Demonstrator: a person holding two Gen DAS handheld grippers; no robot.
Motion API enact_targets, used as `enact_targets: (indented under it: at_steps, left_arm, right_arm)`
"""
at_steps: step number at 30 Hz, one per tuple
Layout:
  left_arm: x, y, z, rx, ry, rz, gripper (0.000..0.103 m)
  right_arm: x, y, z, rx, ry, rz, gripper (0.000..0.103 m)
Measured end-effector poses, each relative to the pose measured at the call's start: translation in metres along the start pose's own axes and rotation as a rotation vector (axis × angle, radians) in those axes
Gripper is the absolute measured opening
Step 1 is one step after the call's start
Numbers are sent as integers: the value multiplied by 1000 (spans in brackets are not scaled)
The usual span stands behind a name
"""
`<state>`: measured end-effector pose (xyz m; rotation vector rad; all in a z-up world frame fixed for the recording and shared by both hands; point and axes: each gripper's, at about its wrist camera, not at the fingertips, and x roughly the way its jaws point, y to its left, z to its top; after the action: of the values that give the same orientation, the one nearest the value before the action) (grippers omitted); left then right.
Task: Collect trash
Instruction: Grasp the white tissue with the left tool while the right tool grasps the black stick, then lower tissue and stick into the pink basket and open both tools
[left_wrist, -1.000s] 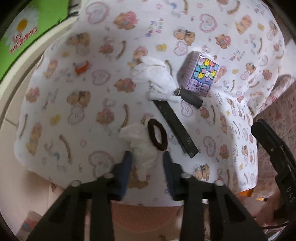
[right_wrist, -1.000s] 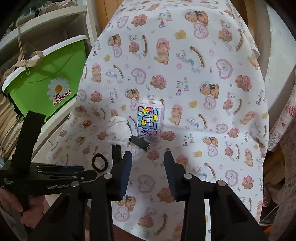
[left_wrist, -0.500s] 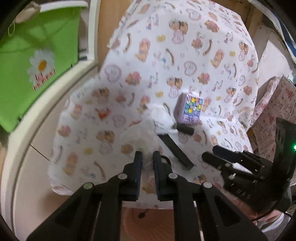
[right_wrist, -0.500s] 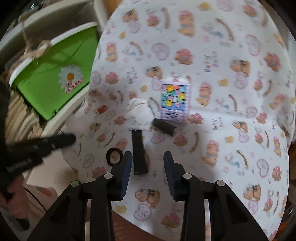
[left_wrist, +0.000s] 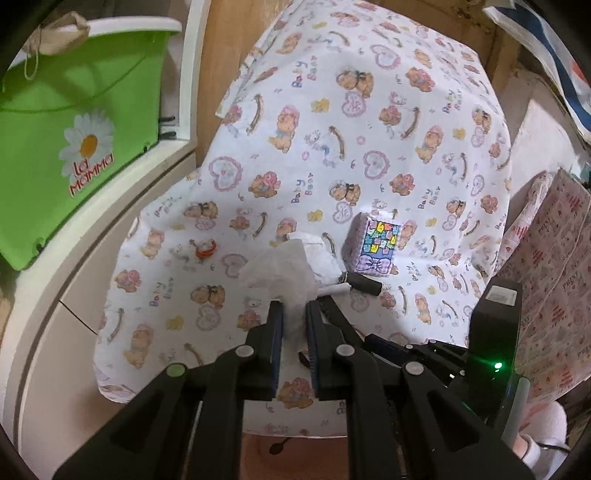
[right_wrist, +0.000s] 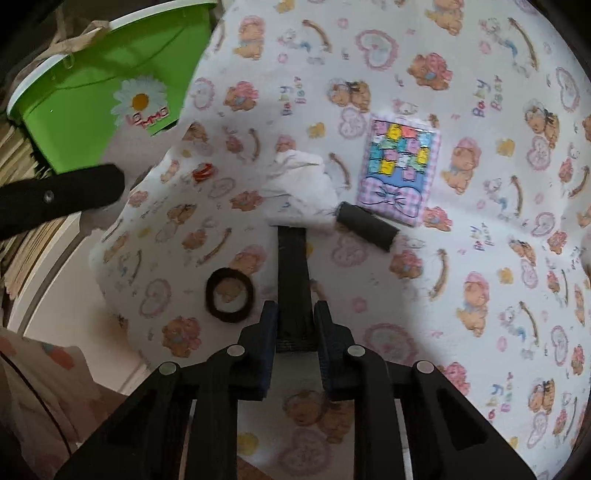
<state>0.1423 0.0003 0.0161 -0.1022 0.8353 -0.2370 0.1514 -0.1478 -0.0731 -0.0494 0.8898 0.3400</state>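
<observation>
Crumpled white tissue (left_wrist: 282, 273): pinched in left tool (left_wrist: 294, 314), hanging lifted above table.
Second tissue (right_wrist: 301, 177): lying on bear-print cloth (right_wrist: 461, 258), touching black strip.
Black strip (right_wrist: 292, 280): near end sitting between right tool (right_wrist: 294, 317) fingers, jaws narrowly parted around it; grip uncertain.
Black ring (right_wrist: 229, 295), dark cylinder (right_wrist: 367, 226), patterned box (right_wrist: 400, 168): resting nearby.
Green bin (left_wrist: 70, 129): standing left.

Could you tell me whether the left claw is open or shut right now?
Shut: the left claw pinches a crumpled white tissue between its pads.

black strip (right_wrist: 291, 280) near end hidden between jaws, green tub (left_wrist: 66, 122) cut off
</observation>
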Motion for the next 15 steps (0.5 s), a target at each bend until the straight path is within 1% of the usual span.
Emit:
enact_targets:
  at_steps: [1,3,4,6,7,8,10,12,14,15]
  left_arm:
    - [-3,-1,-1,3,-2,-3,11]
    - [-13,0,-6,-15,19,-68,11]
    - [-20,2,-10,-23,20,-93,11]
    - [-32,4,-19,-6,-8,-66,11]
    - [-39,5,-28,18,-38,-16,11]
    - [-42,6,-34,26,-45,7,11]
    - [-40,12,-42,-9,-16,-11,11]
    - [-37,16,-46,-38,0,-23,11]
    - [-37,11,-48,-15,-8,7,11]
    - [-37,8,-49,-2,-16,10,11]
  right_arm:
    - [-1,2,-2,-9,-4,-11,21]
    - [-7,3,-3,1,-1,-15,21]
    - [-14,3,-4,7,-14,-1,21]
    - [-37,3,-8,3,-60,46,21]
    - [-44,2,-11,1,-69,58,21]
    - [-51,-1,-14,8,-72,73,21]
    - [-59,-8,-22,50,-66,96,21]
    - [-64,-16,-28,105,-67,95,21]
    - [-73,-19,-33,120,-85,63,21]
    - [-77,-18,-34,108,-91,51,21]
